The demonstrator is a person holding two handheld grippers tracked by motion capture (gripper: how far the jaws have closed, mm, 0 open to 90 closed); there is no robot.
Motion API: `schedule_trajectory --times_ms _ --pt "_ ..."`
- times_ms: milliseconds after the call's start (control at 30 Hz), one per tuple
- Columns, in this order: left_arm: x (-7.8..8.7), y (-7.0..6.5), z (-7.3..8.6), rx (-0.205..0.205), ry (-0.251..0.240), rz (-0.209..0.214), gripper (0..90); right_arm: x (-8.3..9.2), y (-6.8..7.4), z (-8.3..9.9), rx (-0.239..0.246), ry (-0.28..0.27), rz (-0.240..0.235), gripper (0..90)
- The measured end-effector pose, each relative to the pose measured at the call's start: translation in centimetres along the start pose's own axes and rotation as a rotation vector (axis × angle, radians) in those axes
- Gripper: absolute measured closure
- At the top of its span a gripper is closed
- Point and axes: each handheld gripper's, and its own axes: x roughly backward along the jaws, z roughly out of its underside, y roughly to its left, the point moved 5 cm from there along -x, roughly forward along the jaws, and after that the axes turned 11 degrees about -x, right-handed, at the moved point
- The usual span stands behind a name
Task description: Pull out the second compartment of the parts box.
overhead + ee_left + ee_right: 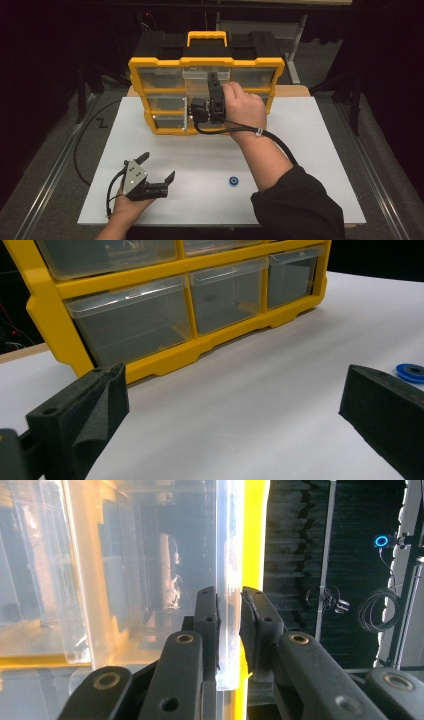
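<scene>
White table (300, 150) — right claw (229, 625) pinching clear drawer (227, 555); yellow organizer (150, 65)

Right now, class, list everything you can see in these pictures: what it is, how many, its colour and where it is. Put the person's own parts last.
Organiser case: one, yellow frame with black top and yellow handle, standing at the far side of the table.
Clear drawers: several in rows in the case front; exact count hidden by the hand.
Drawer front: one, clear plastic, upper middle of the case, between the right gripper's jaws.
Ring: one, blue, small, lying on the table near the front, apart from both grippers.
Table: one, white top.
Left gripper: one, black with grey plate, jaws open, low over the table's front left.
Right gripper: one, black, shut on the drawer front.
Hands: two, one on each gripper; dark sleeve on the right arm.
</scene>
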Motion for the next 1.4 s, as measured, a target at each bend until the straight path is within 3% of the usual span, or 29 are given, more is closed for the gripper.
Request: schedule_trajectory --times_ms 700,1400 --pt "0.0 0.0 0.0 0.003 -0.003 0.0 0.1 3.2 -0.1 0.0 -0.001 -0.011 0.0 80.5" --pt "-0.2 -0.1 0.0 0.0 -0.001 0.005 0.1 5.2 -0.2 0.1 0.005 -0.032 -0.001 80.6"
